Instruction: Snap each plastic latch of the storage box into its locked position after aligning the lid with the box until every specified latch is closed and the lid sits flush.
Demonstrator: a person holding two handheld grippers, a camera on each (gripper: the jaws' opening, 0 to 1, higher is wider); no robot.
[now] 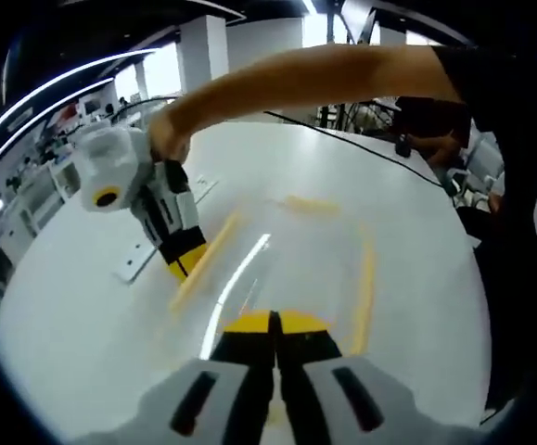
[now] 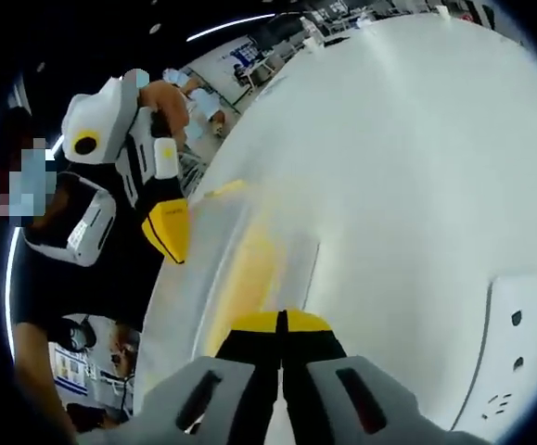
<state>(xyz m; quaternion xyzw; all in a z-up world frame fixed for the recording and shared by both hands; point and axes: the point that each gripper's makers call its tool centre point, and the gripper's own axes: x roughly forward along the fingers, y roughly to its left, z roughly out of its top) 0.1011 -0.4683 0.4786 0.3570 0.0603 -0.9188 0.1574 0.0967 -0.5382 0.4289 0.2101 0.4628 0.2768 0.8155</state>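
The clear storage box (image 1: 277, 250) lies blurred on the white table (image 1: 83, 315), its yellow latches showing as streaks: one on the left side (image 1: 208, 260), one on the far side (image 1: 310, 204), one on the right side (image 1: 365, 287). My left gripper (image 1: 273, 324) is shut with nothing between its jaws, just above the box's near edge. A hand holds my right gripper (image 1: 183, 261), whose yellow tips are by the left latch. In the right gripper view my right gripper (image 2: 282, 324) is shut over a yellow latch streak (image 2: 249, 269), and the left gripper (image 2: 168, 232) hangs at the left.
A flat white plate with holes (image 1: 136, 261) lies on the table beside the box, also seen as a plate (image 2: 514, 352) at the lower right. The person's arm (image 1: 324, 79) reaches across the top. A black cable (image 1: 361, 144) runs along the table's far side.
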